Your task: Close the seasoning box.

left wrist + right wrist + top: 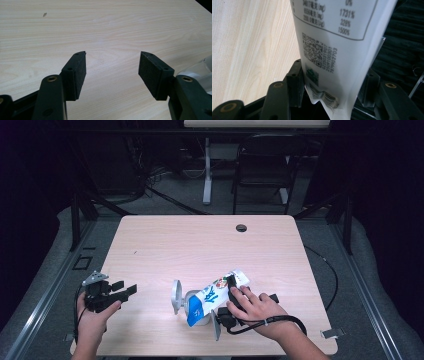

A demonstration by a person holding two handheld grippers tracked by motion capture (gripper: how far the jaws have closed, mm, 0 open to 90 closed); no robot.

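Observation:
A white and blue pouch (pixel 214 296) lies tilted, its blue end down over a pale round container (pixel 199 316) near the table's front. My right gripper (pixel 233 283) is shut on the pouch's upper end. In the right gripper view the pouch (pixel 337 37) shows its printed back with a QR code, and my right gripper (pixel 332 77) has both jaws pressed on it. My left gripper (pixel 125 288) rests at the table's front left, open and holding nothing. In the left gripper view my left gripper (pixel 112 65) has bare wood between its jaws.
Two grey disc-like pieces (pixel 176 296) (pixel 215 324) flank the container. A clear rounded object (pixel 202 68) shows at the right edge of the left gripper view. The wooden table (pixel 200 245) has a cable hole (pixel 241 228) at the back. A chair (pixel 262 165) stands beyond it.

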